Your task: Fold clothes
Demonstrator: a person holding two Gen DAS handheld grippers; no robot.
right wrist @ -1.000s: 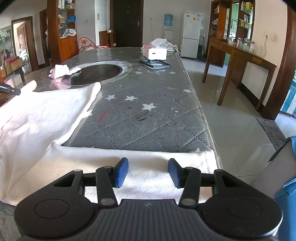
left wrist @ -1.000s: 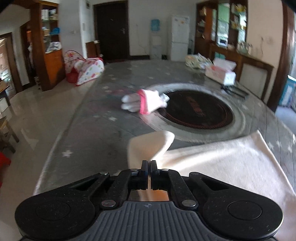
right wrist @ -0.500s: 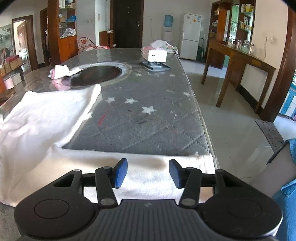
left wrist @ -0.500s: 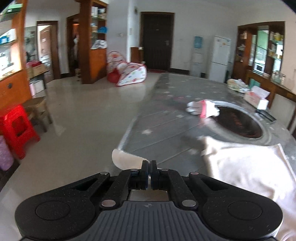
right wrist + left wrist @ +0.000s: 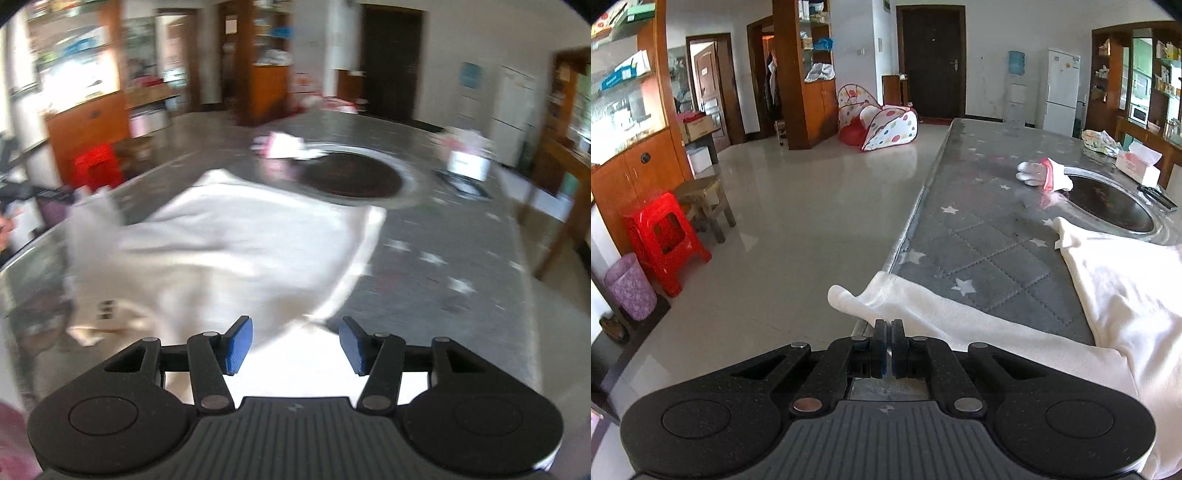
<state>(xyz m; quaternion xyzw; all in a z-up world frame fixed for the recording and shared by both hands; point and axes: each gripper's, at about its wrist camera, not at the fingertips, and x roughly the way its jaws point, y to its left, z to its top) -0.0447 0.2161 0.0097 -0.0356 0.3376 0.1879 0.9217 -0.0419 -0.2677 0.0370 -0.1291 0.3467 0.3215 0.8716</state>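
Observation:
A white long-sleeved garment (image 5: 1115,295) lies spread on the grey star-patterned table (image 5: 990,240). Its left sleeve (image 5: 923,314) stretches to the table's left edge. My left gripper (image 5: 889,325) is shut on the sleeve near its cuff, which hangs past the edge. In the blurred right wrist view the garment (image 5: 236,236) lies ahead. My right gripper (image 5: 295,336) is open and empty, above the garment's near part.
A round dark inset (image 5: 1108,203) sits mid-table, with a white and pink cloth (image 5: 1043,173) beside it and a tissue box (image 5: 1137,168) behind. Off the left edge is bare floor with a red stool (image 5: 665,240) and a wooden stool (image 5: 701,199).
My left gripper has pulled the sleeve leftwards to the table's edge. My right gripper has swung left from the right sleeve towards the garment's body, still open.

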